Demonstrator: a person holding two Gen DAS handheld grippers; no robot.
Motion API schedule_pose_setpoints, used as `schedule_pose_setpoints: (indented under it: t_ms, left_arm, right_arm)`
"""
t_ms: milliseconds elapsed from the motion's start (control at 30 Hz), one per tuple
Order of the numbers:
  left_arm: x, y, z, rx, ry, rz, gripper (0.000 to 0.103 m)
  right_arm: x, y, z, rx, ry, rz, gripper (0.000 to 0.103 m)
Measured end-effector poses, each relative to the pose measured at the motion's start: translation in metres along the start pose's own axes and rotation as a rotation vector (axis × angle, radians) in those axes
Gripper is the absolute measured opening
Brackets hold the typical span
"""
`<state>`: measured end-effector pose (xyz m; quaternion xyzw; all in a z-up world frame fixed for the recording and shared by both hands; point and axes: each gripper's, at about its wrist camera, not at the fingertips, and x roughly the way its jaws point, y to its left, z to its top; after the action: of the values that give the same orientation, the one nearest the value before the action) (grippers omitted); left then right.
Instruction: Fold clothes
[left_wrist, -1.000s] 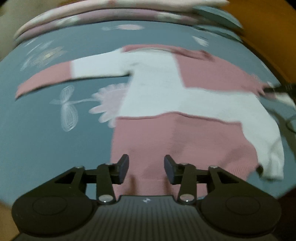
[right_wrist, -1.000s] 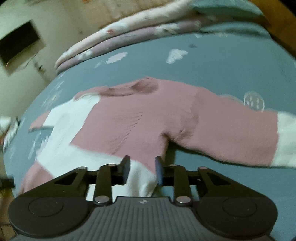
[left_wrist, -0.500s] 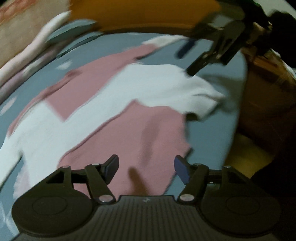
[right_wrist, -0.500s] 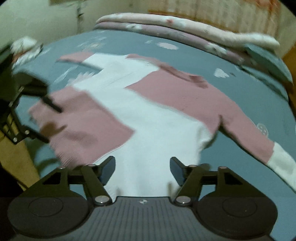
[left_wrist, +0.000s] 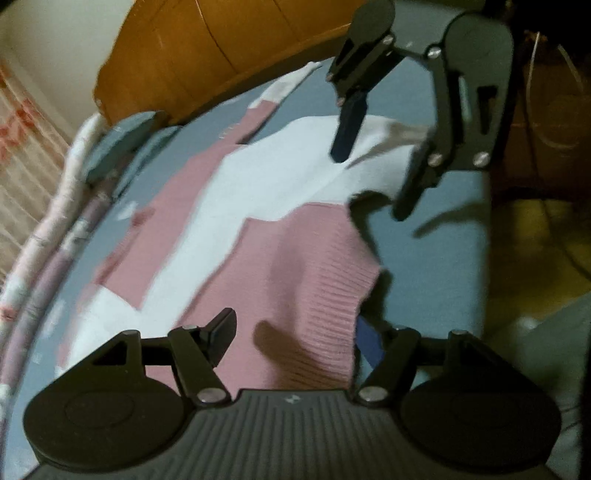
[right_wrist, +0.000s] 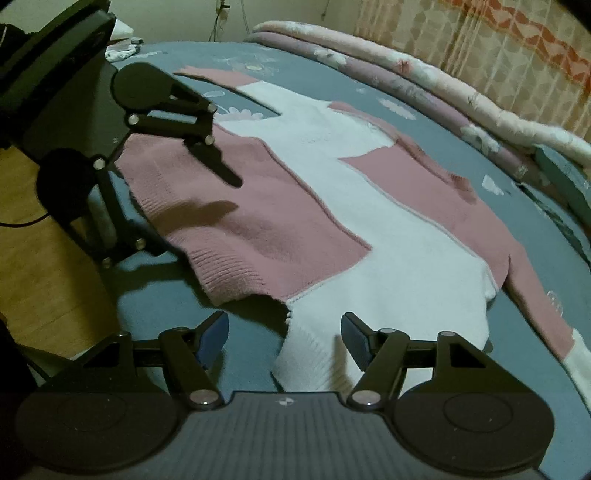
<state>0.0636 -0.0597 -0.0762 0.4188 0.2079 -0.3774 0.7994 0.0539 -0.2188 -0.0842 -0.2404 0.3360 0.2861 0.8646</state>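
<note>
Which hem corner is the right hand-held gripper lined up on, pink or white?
The white hem corner, between the open right hand-held gripper fingers. The pink hem corner sits at the left hand-held gripper.

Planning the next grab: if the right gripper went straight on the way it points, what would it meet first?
Probably the white hem corner of the sweater, lying between the open fingers of the right gripper, though depth is unclear.

No readable text, label, brand name or number shows in either view; the only mark is a small pale emblem, no letters, on the ribbed body just behind the jaws of the left gripper (left_wrist: 293, 334) and the right gripper (right_wrist: 284, 338).
</note>
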Motion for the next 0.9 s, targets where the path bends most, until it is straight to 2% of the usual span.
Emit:
schedule_pose_setpoints:
  t_ms: [100,167,267,367,467,567,633,733,800,833,867,900]
  left_arm:
    - [-0.005,0.014,0.002,-0.059,-0.016,0.010,0.071]
    - [-0.008,0.027,0.004,-0.118,-0.028,0.014,0.071]
    - [-0.009,0.044,0.007,-0.182,-0.041,0.035,0.071]
    - [-0.004,0.053,0.006,-0.214,-0.037,0.060,0.071]
    - [-0.001,0.056,0.002,-0.242,-0.027,0.054,0.070]
    - [0.000,0.056,-0.002,-0.251,-0.022,0.055,0.070]
    - [0.000,0.058,-0.002,-0.261,-0.019,0.067,0.070]
    - [-0.008,0.063,-0.004,-0.303,-0.035,0.048,0.070]
    - [-0.018,0.062,-0.005,-0.317,-0.064,-0.004,0.070]
    - [-0.023,0.061,-0.006,-0.320,-0.076,-0.037,0.070]
    - [-0.028,0.058,-0.007,-0.317,-0.087,-0.081,0.070]
    - [-0.032,0.054,-0.008,-0.313,-0.096,-0.126,0.070]
  right_arm:
    - [-0.002,0.002,0.003,-0.012,-0.017,-0.012,0.074]
    - [-0.001,0.006,0.005,-0.031,-0.026,-0.026,0.079]
    - [0.007,0.011,0.009,-0.074,-0.032,-0.074,0.080]
    - [0.021,0.016,0.012,-0.110,-0.019,-0.099,0.080]
    - [0.029,0.028,0.014,-0.160,-0.015,-0.114,0.080]
    - [0.021,0.040,0.016,-0.185,-0.034,-0.138,0.079]
    - [0.010,0.042,0.016,-0.167,-0.043,-0.123,0.077]
    - [-0.005,0.039,0.012,-0.122,-0.013,-0.072,0.068]
    - [-0.004,0.036,0.007,-0.073,0.029,0.001,0.054]
    - [-0.003,0.035,0.005,-0.047,0.049,0.040,0.042]
    - [0.001,0.033,0.004,-0.027,0.057,0.068,0.037]
    - [0.006,0.032,0.005,-0.010,0.054,0.085,0.037]
